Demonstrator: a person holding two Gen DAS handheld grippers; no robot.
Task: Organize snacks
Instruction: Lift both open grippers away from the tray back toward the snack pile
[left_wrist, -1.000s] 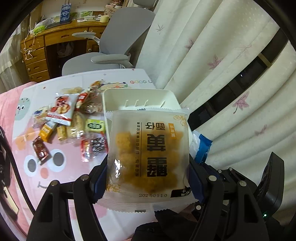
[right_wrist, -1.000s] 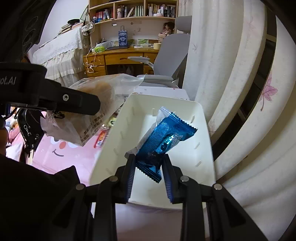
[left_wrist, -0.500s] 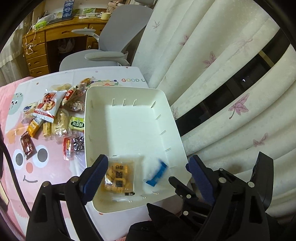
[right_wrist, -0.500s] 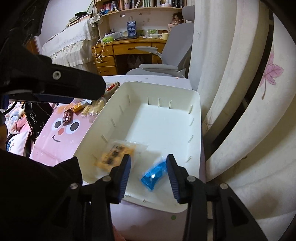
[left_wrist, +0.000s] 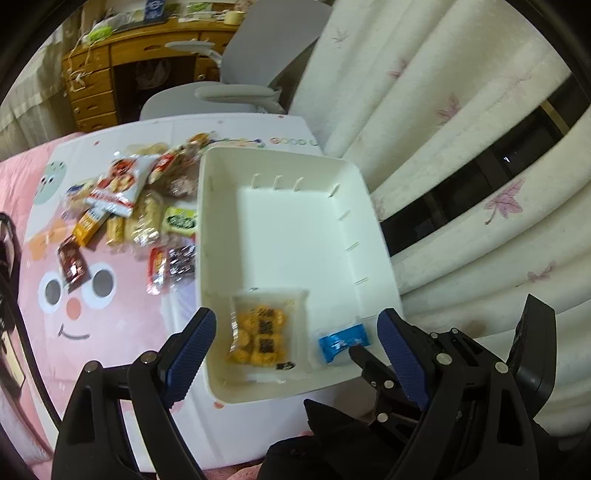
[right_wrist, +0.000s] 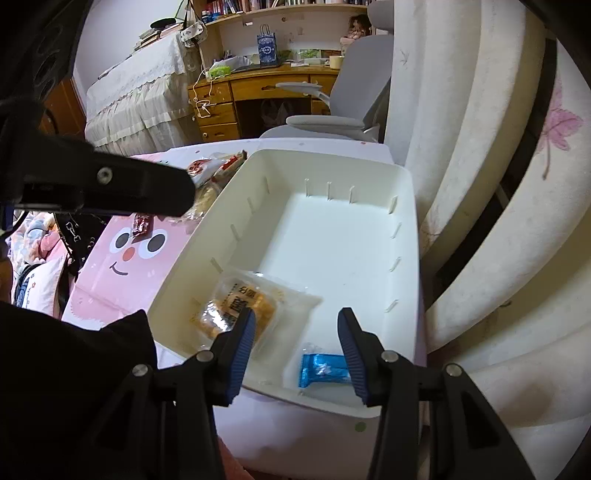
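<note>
Two snacks lie in the white bin, both at its near end: a clear packet of yellow pieces toward seven o'clock on the bin floor and a small blue packet at about five o'clock, apart from each other. Above them the left gripper stands wide apart with nothing between its jaws, and the right gripper is opening, empty as well. Many more wrapped snacks sit heaped at nine o'clock of the bin on the pink cartoon mat. To do the release well, I judge both tongs should lift clear of the rim before swinging toward that heap, so no jaw catches the bin wall or drags a packet out.
</note>
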